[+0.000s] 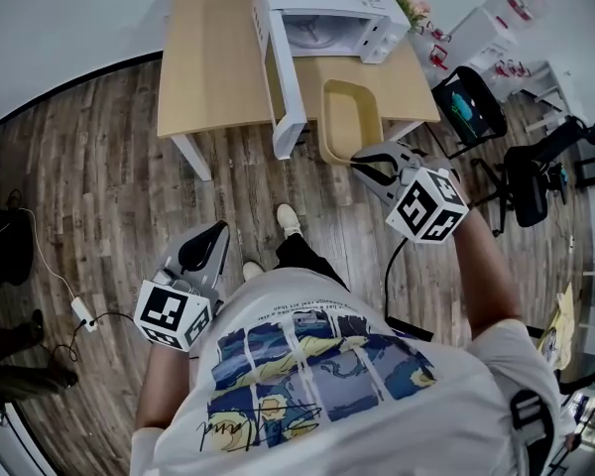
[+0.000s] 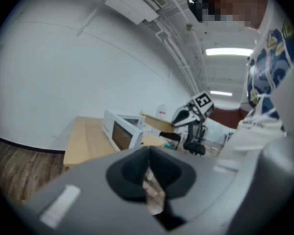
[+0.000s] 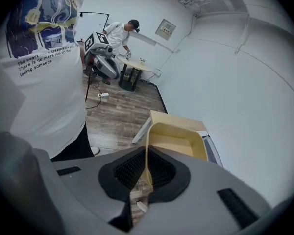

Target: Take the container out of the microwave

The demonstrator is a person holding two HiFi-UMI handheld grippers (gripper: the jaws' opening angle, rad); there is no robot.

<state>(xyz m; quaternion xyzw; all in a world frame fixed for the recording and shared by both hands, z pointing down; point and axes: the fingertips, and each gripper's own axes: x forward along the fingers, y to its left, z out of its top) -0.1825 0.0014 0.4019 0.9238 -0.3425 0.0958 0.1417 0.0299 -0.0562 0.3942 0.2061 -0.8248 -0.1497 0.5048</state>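
A white microwave (image 1: 327, 8) stands on the wooden table (image 1: 208, 58) with its door (image 1: 283, 87) swung open toward me. A pale yellow rectangular container (image 1: 352, 122) hangs in front of the microwave, outside it, over the table's front edge. My right gripper (image 1: 374, 164) is shut on the container's near rim; in the right gripper view the container's wall (image 3: 179, 141) runs between the jaws of this gripper (image 3: 146, 173). My left gripper (image 1: 206, 249) hangs low at my left side over the floor, shut with nothing held. The left gripper view shows its closed jaws (image 2: 148, 173) and the microwave (image 2: 122, 131) far off.
Black office chairs (image 1: 535, 172) and a dark stand (image 1: 471, 107) crowd the right side. A cable and power strip (image 1: 79, 310) lie on the wood floor at left. Flowers (image 1: 412, 3) sit behind the microwave. Another person (image 3: 120, 33) stands by a small table far behind me.
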